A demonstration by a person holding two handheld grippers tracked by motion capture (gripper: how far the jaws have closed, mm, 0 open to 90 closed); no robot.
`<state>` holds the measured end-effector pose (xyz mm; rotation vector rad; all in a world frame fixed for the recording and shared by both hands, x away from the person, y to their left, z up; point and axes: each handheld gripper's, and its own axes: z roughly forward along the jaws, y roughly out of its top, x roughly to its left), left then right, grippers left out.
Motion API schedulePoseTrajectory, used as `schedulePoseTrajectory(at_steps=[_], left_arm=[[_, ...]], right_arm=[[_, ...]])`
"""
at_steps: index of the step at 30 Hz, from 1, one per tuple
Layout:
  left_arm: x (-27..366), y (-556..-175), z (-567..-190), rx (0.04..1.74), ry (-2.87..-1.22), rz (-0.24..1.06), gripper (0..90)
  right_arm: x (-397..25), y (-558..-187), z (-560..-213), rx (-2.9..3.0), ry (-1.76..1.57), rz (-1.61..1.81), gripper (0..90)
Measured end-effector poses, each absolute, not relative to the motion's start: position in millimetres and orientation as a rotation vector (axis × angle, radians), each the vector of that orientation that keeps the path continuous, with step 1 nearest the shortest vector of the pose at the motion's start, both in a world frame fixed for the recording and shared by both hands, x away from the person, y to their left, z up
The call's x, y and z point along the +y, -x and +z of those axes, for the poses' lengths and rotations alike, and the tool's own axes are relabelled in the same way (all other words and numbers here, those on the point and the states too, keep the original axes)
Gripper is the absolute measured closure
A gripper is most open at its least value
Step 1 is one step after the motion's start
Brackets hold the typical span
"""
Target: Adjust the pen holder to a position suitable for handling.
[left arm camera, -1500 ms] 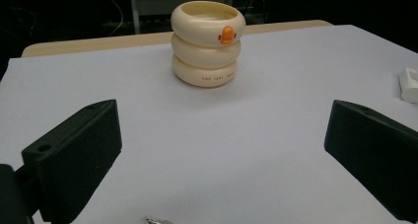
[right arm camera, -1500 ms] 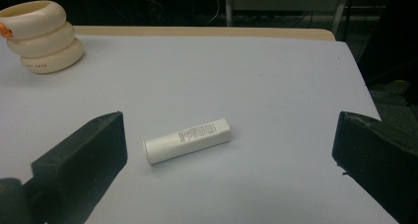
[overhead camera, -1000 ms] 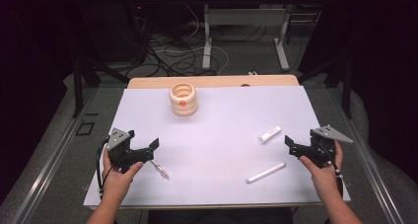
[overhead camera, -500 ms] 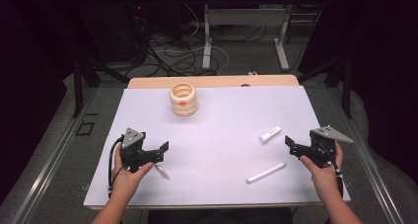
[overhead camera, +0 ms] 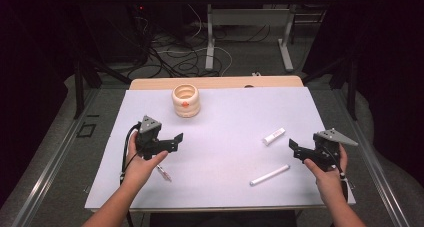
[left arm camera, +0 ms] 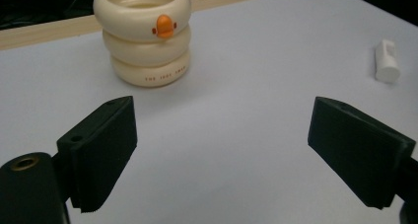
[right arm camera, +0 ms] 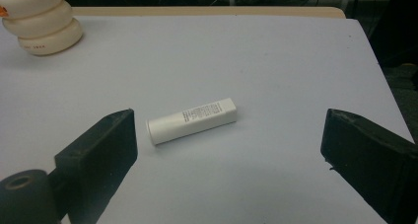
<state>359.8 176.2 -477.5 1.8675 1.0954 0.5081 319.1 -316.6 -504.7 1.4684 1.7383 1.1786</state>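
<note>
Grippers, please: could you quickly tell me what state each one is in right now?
Left gripper: open, jaws wide apart, holding nothing.
Right gripper: open, jaws wide apart, holding nothing; the short white tube lies on the table ahead of it.

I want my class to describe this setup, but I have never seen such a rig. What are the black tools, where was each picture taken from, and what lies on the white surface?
A person holds a black two-jaw left gripper and right gripper, both open and empty. One camera looks down from above; one rides on each gripper, looking along its jaws. On the white table surface lie a cream ringed plastic pot with an orange mark, a short white tube, a long thin white stick and a small pen-like object.
</note>
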Motion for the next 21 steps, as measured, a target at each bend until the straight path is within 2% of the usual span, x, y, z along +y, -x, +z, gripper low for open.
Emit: schedulePoseTrajectory(at_steps=[7, 13, 21], left_arm=[[169, -382, -453, 1.127, -1.825, 0.475, 15.5], [152, -400, -434, 1.124, -1.860, 0.538, 16.2], [137, -425, -418, 1.144, -1.873, 0.507, 18.0]], right_arm=[[-317, -318, -505, 1.746, -1.472, 1.174, 7.4], [-318, -319, -506, 1.742, -1.465, 1.185, 7.9], [-318, -319, -507, 1.756, -1.475, 1.175, 8.1]])
